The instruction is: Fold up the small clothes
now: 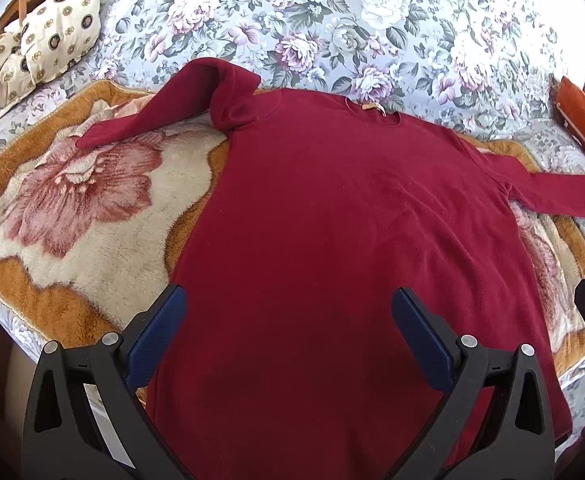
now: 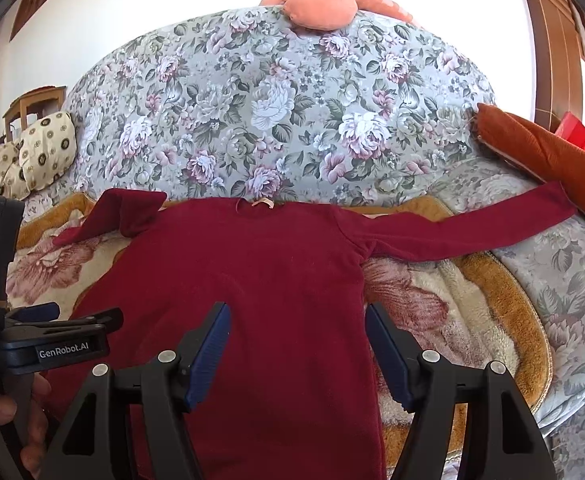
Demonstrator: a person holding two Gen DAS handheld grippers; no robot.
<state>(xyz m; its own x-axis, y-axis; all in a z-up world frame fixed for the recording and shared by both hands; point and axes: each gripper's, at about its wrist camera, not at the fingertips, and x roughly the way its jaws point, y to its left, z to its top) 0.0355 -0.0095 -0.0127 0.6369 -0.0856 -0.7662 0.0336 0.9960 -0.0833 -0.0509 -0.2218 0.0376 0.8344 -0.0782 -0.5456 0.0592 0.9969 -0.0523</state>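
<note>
1. Covering the whole background: bed under a grey floral-print bedspread [image 2: 276, 104], with a plush orange-edged blanket with a large pink flower [image 1: 76, 216] spread over its near part.
2. Lying flat on that blanket, neck away from the cameras: dark red long-sleeved knit sweater [image 1: 332, 240]. Likely soft, light and limp, apt to sag and drag against the plush pile when lifted; probably best pinched at hem corners, shoulder seams or cuffs, through one layer only.
3. Stretching straight out toward the orange cushion: right sleeve [image 2: 472, 224]. Doubled back on itself at the shoulder: left sleeve [image 1: 164, 116], probably needing straightening or folding in first.
4. Sitting nearby: rust-orange velvet cushion [image 2: 552, 156], touching or just beside the right cuff and possibly hindering a grab there; cream medallion-print pillows [image 1: 40, 52] well apart at the left; salmon-pink pillow [image 2: 316, 4] at the far side of the bed.
5. Hovering over the lower body of the sweater: left tool [image 1: 288, 304], jaws spread wide, holding nothing.
6. Hovering near the right side seam: right tool [image 2: 298, 320], jaws likewise spread, nothing held.
</note>
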